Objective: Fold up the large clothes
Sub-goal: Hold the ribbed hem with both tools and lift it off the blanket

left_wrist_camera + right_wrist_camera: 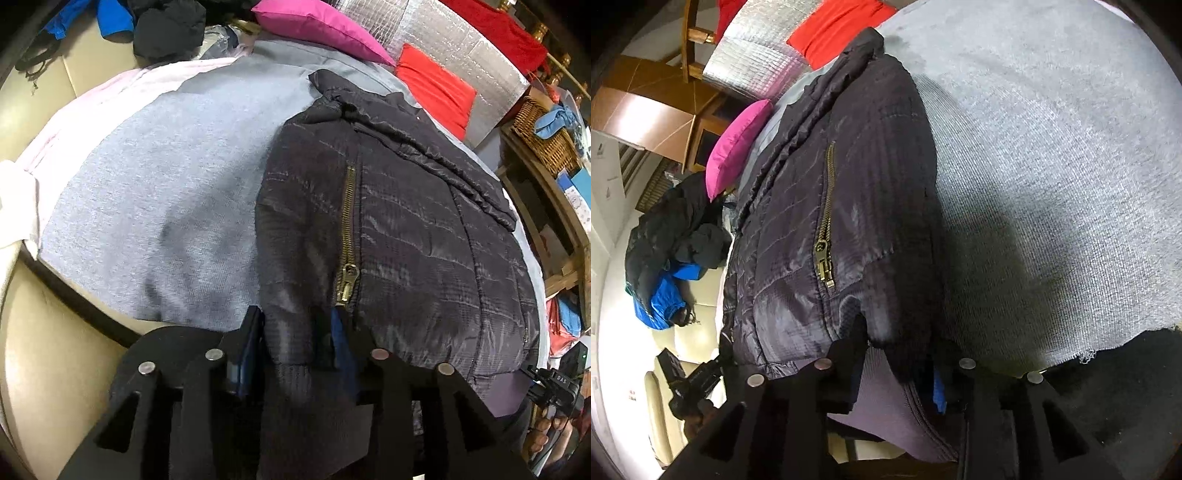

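Observation:
A black quilted jacket (pixel 406 229) with a brass pocket zipper (pixel 349 221) lies flat on a grey sheet (pixel 166 184). My left gripper (pixel 297 332) stands open at the jacket's near hem, with a fold of the ribbed hem lying loosely between its fingers. In the right wrist view the same jacket (pixel 812 184) stretches away over the grey sheet (pixel 1034 166). My right gripper (pixel 897 362) is open at the hem's other end. Black fabric and purple lining sit between its fingers, and the pads do not press on them.
A pink pillow (pixel 317 26) and a red pillow (pixel 436 85) lie at the far end against silver padding. Dark and blue clothes (pixel 672 240) are piled on a cream couch. A wicker basket (pixel 543 136) sits on wooden shelves to the right.

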